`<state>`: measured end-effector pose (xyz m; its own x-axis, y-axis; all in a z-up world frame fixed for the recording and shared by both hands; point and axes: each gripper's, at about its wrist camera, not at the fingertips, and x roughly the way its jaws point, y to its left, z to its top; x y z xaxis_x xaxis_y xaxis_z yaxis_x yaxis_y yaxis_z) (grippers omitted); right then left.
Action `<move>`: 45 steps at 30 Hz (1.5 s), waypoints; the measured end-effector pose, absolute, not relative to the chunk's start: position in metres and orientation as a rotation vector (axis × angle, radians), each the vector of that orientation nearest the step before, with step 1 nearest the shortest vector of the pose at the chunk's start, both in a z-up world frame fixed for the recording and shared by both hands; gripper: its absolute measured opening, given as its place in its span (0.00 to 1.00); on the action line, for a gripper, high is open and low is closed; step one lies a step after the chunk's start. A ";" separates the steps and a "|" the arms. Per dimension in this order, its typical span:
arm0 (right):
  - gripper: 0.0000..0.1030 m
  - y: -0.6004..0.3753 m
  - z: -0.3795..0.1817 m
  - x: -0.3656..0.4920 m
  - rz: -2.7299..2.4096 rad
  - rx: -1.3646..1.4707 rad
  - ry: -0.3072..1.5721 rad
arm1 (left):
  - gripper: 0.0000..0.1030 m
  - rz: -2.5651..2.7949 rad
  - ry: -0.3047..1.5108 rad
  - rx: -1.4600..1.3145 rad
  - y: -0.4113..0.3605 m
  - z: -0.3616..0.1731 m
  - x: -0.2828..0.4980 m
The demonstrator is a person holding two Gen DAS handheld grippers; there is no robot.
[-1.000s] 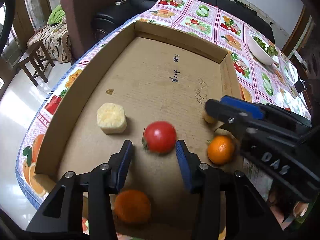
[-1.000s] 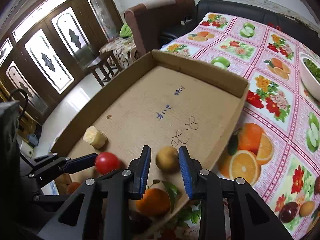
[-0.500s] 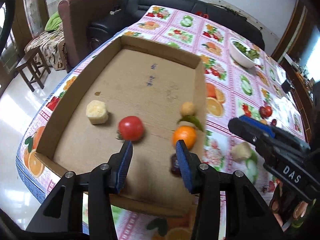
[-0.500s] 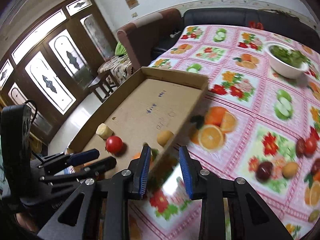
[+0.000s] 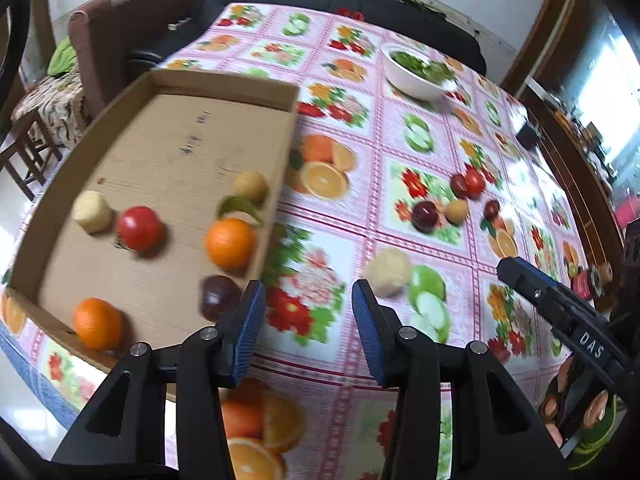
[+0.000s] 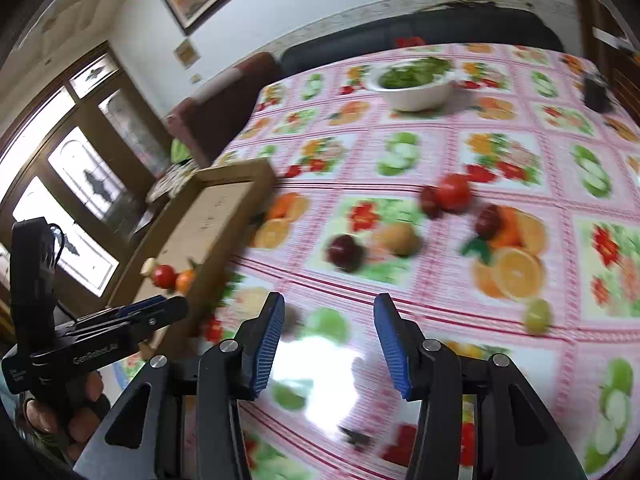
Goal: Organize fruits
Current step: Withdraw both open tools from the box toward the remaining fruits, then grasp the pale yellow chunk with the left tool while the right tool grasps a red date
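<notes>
Left gripper [image 5: 308,320] angled steeply down, blue pads parted and empty, right gripper [image 6: 329,336] tilted down, jaws opening with nothing between, its fingers [image 5: 528,284] at three o'clock.

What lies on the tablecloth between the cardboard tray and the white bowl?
In the left wrist view, only printed tablecloth lies between cardboard tray and white bowl.

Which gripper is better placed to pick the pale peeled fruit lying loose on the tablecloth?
Left. The left gripper is empty, and the pale fruit lies just ahead of it. The right gripper, jaws opening and empty, faces other fruits farther away.
</notes>
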<state>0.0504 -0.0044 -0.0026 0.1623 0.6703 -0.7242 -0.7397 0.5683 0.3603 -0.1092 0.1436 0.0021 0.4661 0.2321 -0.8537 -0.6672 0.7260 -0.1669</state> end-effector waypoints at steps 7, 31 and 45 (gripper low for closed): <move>0.48 -0.036 -0.007 0.070 0.943 -0.052 0.976 | 0.42 0.530 0.966 -0.510 0.123 -0.006 -0.094; 0.48 -0.003 -0.038 0.147 0.760 -0.184 0.969 | 0.46 0.475 1.023 -0.484 0.125 -0.036 -0.041; 0.30 0.003 -0.032 0.130 0.788 -0.230 0.926 | 0.28 0.555 0.983 -0.423 0.119 -0.026 -0.050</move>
<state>0.1297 0.0031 -0.0317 0.3505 0.5083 -0.7866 -0.6954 0.7038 0.1450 -0.0505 0.1188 -0.0263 0.4367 0.2459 -0.8653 -0.6135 0.7849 -0.0865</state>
